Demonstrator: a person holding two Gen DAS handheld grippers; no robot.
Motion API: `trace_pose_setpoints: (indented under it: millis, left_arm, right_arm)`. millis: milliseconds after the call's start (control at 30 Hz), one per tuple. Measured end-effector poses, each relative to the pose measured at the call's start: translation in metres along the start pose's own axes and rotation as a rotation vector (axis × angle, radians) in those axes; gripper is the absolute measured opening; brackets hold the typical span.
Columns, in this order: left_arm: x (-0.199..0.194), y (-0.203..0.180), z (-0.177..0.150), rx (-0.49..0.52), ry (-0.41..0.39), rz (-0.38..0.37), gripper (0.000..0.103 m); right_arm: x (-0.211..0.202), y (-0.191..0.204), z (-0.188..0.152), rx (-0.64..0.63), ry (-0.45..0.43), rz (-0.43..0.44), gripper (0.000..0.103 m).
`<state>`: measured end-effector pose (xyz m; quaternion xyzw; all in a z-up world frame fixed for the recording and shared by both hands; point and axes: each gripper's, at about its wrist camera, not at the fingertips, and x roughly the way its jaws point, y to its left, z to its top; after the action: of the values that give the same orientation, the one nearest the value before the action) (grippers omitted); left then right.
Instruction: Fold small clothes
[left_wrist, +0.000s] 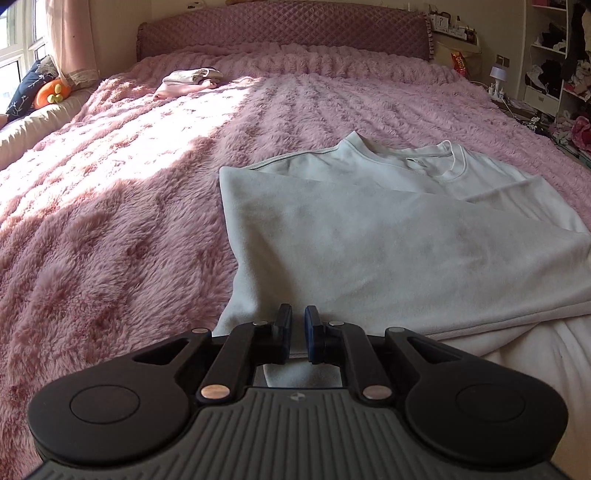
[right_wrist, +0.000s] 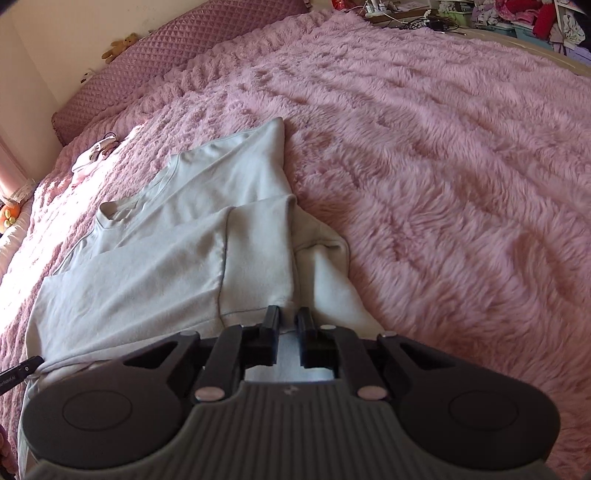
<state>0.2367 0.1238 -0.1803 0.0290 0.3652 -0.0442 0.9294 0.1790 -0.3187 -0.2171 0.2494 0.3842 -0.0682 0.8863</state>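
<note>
A pale grey-white shirt (left_wrist: 369, 229) lies on the pink fluffy blanket (left_wrist: 110, 221), collar toward the headboard, with one side folded over its middle. My left gripper (left_wrist: 298, 314) sits at the shirt's near left corner, its blue pads a narrow slit apart with cloth in it. In the right wrist view the shirt (right_wrist: 166, 258) shows a folded sleeve, and its hem gathers to a point at the left gripper's fingertip (right_wrist: 27, 367). My right gripper (right_wrist: 288, 314) is closed on the shirt's near right edge, and pale cloth rises into its jaws.
A small pile of folded clothes (left_wrist: 192, 79) rests near the quilted headboard (left_wrist: 280, 33). An orange toy (left_wrist: 50, 94) and a cushion lie by the window at left. Shelves crowded with clothes (left_wrist: 554, 55) stand at right. Wide blanket (right_wrist: 443, 184) spreads to the shirt's right.
</note>
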Motion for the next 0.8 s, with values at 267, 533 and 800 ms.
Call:
trace_pose_setpoints:
  millis: [267,533,800]
  left_arm:
    - [-0.021,-0.002,0.008,0.006,-0.063,-0.014,0.02]
    - [0.002,0.01,-0.002,-0.035,0.016,0.007,0.02]
    - [-0.072,0.01,0.013,-0.08,-0.063,-0.057,0.032]
  right_arm:
    - [-0.024,0.027,0.021,-0.094,-0.201,0.088,0.025]
    - [0.027,0.038,0.024,-0.135,-0.079,-0.025,0.019]
    - [-0.028,0.031,0.02,-0.094,-0.113,0.016,0.032]
